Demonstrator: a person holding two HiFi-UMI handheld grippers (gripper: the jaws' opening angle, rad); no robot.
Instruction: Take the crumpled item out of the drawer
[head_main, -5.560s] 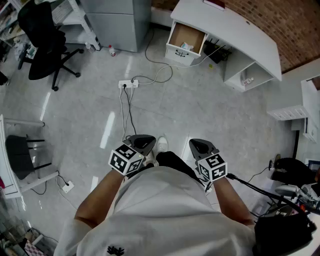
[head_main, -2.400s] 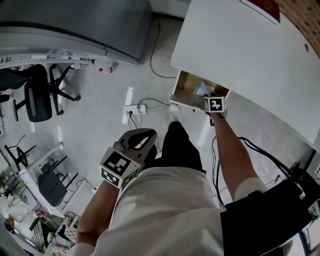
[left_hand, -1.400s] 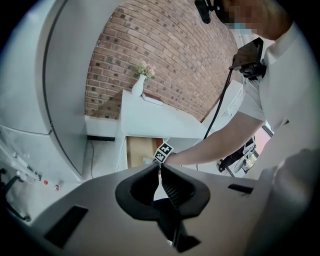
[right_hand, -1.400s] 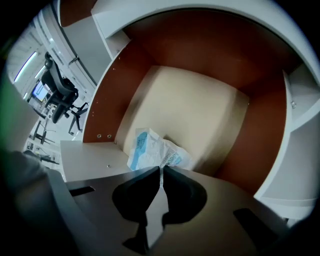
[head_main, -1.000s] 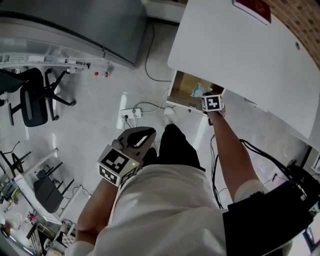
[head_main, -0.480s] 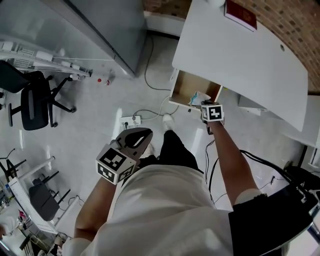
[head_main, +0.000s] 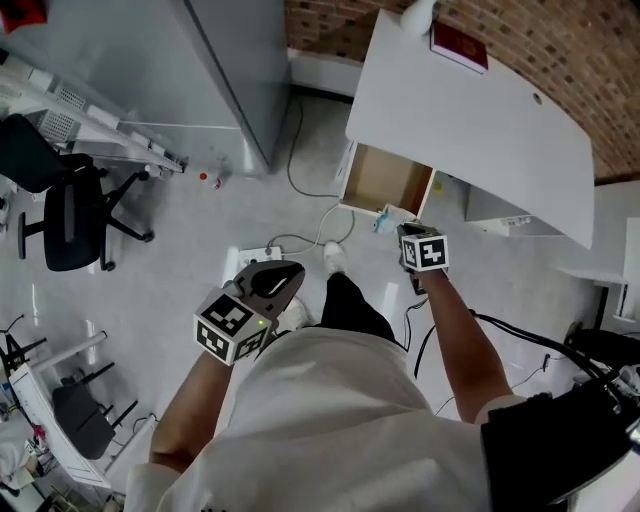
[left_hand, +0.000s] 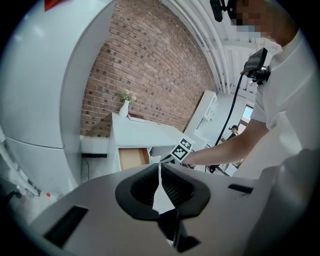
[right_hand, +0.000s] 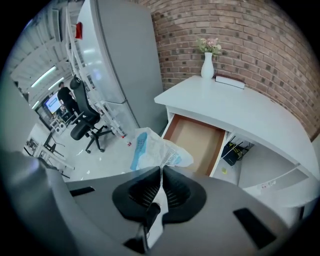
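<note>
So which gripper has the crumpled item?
The right gripper, jaws shut on the white-and-blue crumpled item, clear of the drawer; the left gripper is shut and empty.

An office-like workroom: a white desk (head_main: 470, 100) against a brick wall (head_main: 560, 50), a black swivel chair (head_main: 70, 205), a floor power strip (head_main: 258, 254).

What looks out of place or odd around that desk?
The drawer under the white desk hangs open, bare inside. A crumpled white-and-blue wrapper is pinched in the right claw, in front of it.
</note>
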